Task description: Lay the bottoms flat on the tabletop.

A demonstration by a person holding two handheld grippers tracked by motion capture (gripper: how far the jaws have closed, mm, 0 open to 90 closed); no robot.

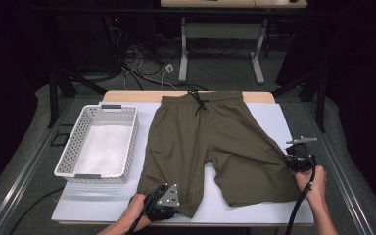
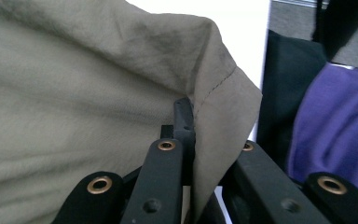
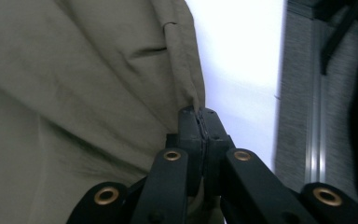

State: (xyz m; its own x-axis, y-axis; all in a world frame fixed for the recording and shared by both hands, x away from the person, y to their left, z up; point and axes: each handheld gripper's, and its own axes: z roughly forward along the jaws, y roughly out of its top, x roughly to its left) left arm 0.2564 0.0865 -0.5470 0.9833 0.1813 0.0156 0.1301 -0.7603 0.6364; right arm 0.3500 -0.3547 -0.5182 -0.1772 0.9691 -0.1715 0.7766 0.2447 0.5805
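Note:
Olive-green shorts (image 1: pixel 210 142) lie spread on the white table top (image 1: pixel 274 122), waistband and black drawstring at the far side. My left gripper (image 1: pixel 174 208) sits at the hem of the left leg near the front edge, shut on the shorts; in the left gripper view the hem (image 2: pixel 214 116) folds between the jaws. My right gripper (image 1: pixel 290 161) is shut on the outer side edge of the right leg. In the right gripper view, the fabric (image 3: pixel 98 93) pulls into creases toward the closed jaws.
A white perforated basket (image 1: pixel 127 147) stands empty at the table's left, beside the shorts. Grey floor and rails flank the table. A table frame (image 1: pixel 220 44) and loose cables (image 1: pixel 142 63) lie beyond the far edge. A purple sleeve (image 2: pixel 335 121) shows beside the left gripper.

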